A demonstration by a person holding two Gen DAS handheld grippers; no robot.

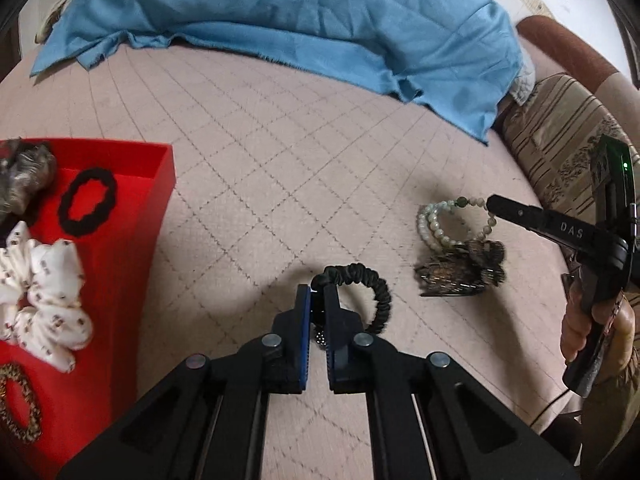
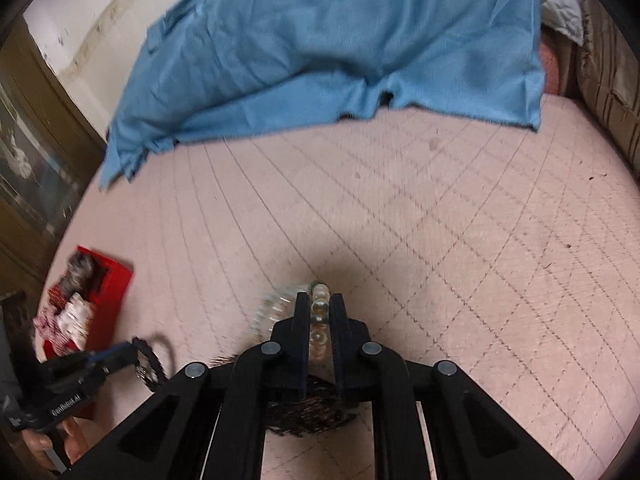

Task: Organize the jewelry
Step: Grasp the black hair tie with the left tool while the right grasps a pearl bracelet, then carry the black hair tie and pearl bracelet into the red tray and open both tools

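Note:
My left gripper is shut on a black ruffled hair tie, which hangs just above the pink quilted bedspread. To its right, my right gripper pinches a pale green bead bracelet that hangs over a dark brown furry hair clip. The right wrist view shows my right gripper shut with the beads lined up between its fingers. The hair clip is partly hidden under it. At the lower left there are the left gripper and the hair tie.
A red box at the left holds a black hair tie, a white printed scrunchie, a leopard one and a furry piece. A blue cloth covers the far bed. A striped cushion lies right.

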